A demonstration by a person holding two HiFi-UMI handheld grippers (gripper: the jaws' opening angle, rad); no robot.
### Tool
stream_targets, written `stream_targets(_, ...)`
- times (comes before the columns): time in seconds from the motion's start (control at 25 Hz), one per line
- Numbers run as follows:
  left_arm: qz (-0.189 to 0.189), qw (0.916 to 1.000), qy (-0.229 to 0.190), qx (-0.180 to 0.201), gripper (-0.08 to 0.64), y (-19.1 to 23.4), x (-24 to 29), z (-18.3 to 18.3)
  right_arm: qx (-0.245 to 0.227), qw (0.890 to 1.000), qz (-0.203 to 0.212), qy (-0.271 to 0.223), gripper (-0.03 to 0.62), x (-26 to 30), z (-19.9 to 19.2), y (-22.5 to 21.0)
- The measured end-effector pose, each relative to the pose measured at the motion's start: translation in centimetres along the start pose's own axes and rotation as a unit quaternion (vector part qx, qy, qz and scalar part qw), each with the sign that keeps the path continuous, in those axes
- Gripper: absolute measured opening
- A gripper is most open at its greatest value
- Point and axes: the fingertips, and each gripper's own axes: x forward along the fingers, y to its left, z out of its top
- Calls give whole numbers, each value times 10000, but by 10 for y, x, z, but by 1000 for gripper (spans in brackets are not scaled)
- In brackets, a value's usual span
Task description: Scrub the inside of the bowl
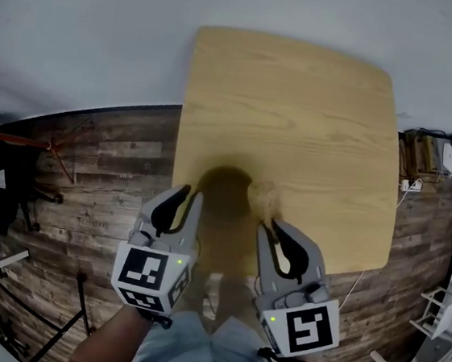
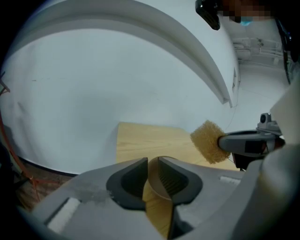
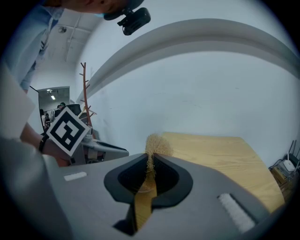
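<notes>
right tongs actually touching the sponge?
Touching. The right gripper view shows the right tongs shut on the sponge, with its fibres pinched between both jaws.

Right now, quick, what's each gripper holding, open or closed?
Left gripper: closed on the rim of the bowl.
Right gripper: closed on the sponge.

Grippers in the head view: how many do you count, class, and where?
2. The left gripper is lower left, shut on the bowl; the right gripper is lower right, pinching the sponge. None seems hidden.
</notes>
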Motion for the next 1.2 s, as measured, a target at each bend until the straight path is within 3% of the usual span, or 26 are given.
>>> stream_targets(0.12,34,9998,134,-128,94,9,10,-14,133,9998,30,152,28,3,-10,1)
stream_targets(0.52,-98,9972,448,-589,94,18,28,-38,264,9989,21,383,28,11,-29,0)
stream_targets(1.2,-134,9967,632,-501,95,13,33,-40,278,9988,8,412,28,13,-31,-1)
